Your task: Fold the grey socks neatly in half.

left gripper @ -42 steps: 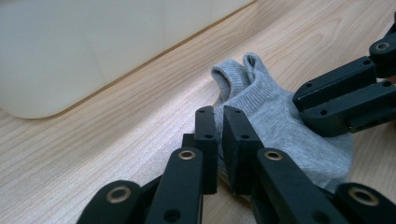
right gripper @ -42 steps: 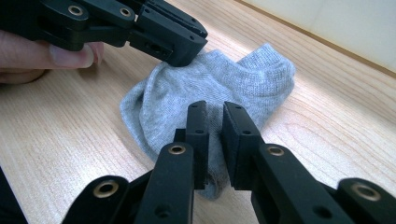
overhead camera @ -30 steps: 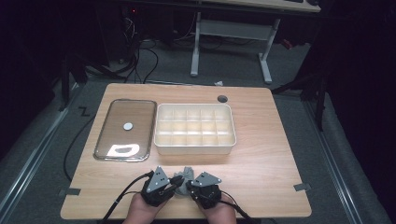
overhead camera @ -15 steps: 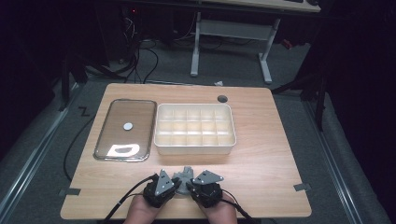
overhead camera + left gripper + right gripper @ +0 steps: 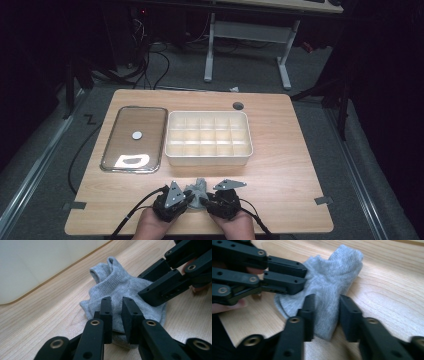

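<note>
Each hand-held gripper is black: the left hand-held gripper (image 5: 186, 199) and the right hand-held gripper (image 5: 204, 199) carry a grey three-cornered plate on top, and a black cable trails from each. Up close, the jaws are flat matte-black bars on linked arms, joined by brass-ringed pivots and small dark screw holes. The forearms are bare, without sleeves.

Divided tray (image 5: 208, 159) blocks the way ahead; bare table (image 5: 285, 175) rightward.
</note>
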`<state>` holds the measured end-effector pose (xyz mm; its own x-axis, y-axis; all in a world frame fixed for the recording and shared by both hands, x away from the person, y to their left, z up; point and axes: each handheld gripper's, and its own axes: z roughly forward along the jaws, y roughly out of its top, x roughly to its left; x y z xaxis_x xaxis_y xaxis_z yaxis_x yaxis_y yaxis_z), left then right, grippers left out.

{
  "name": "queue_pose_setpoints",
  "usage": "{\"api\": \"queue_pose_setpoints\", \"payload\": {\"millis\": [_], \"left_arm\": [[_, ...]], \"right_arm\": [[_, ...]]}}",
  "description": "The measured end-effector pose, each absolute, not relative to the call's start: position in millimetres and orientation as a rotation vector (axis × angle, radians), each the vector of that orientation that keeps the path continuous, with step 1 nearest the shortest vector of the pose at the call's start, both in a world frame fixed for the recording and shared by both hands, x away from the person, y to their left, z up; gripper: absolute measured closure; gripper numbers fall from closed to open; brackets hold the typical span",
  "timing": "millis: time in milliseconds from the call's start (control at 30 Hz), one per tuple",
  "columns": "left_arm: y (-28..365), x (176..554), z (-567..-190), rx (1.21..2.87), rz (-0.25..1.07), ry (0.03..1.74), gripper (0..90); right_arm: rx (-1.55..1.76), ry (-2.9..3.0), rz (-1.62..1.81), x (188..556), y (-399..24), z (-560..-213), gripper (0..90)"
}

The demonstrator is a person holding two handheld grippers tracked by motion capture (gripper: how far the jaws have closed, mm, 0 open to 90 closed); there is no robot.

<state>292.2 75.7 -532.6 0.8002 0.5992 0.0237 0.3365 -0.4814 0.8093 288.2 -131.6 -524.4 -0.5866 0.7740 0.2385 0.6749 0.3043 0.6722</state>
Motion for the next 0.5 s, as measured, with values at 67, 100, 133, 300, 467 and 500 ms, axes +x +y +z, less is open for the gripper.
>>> {"api": "queue_pose_setpoints", "payload": {"millis": [67,100,133,300,467,500], "left_arm": [[75,291,-533,2.119,0.397,0.684,79.0],[75,291,-533,2.119,0.397,0.684,79.1],[72,290,-533,2.132,0.432,0.667,79.6],[65,291,-533,2.146,0.447,0.641,81.0],[62,292,-533,2.147,0.444,0.630,81.1],[62,292,-533,2.147,0.443,0.630,81.1]], "right_arm": [[1.319,2.428,1.137,286,-130,-523,78.4],[1.319,2.428,1.137,286,-130,-523,78.4],[1.261,2.418,1.132,284,-129,-518,79.4],[1.208,2.379,1.176,279,-128,-503,80.4],[1.176,2.378,1.186,278,-126,-499,80.5],[1.177,2.380,1.195,279,-126,-500,80.4]]}}
